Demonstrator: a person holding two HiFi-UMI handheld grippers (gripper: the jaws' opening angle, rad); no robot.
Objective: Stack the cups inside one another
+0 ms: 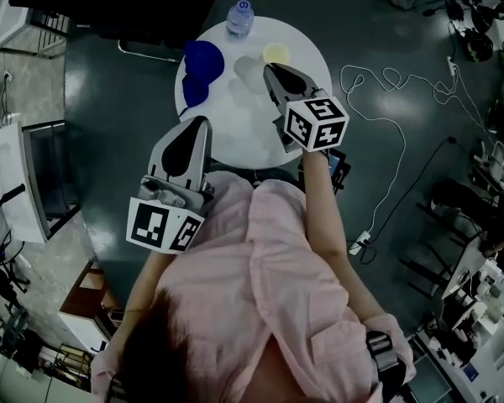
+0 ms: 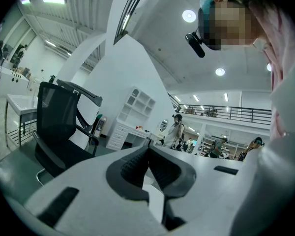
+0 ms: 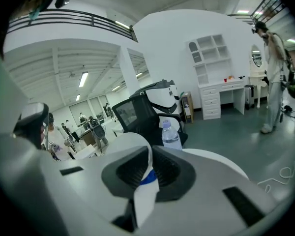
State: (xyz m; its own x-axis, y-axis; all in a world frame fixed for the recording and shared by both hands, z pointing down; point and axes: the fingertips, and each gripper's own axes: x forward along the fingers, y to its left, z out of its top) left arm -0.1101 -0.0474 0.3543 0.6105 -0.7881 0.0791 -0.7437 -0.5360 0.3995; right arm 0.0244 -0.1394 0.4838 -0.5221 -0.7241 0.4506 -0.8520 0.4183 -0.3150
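Head view: high above person, faces steeply down on round table (image 1: 244,124); left gripper (image 1: 198,124) and right gripper (image 1: 270,68) both in frame.
Left gripper view: low, close behind own jaws, faces level toward office chair (image 2: 59,127).
Right gripper view: close behind own jaws, faces across table toward water bottle (image 3: 170,134).
Table and bottle shared with head view.

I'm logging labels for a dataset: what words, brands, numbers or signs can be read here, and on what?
None can be read.
Right marker cube and left marker cube: black-and-white square patterns, no letters.
Water bottle: any label too small and blurred to read.
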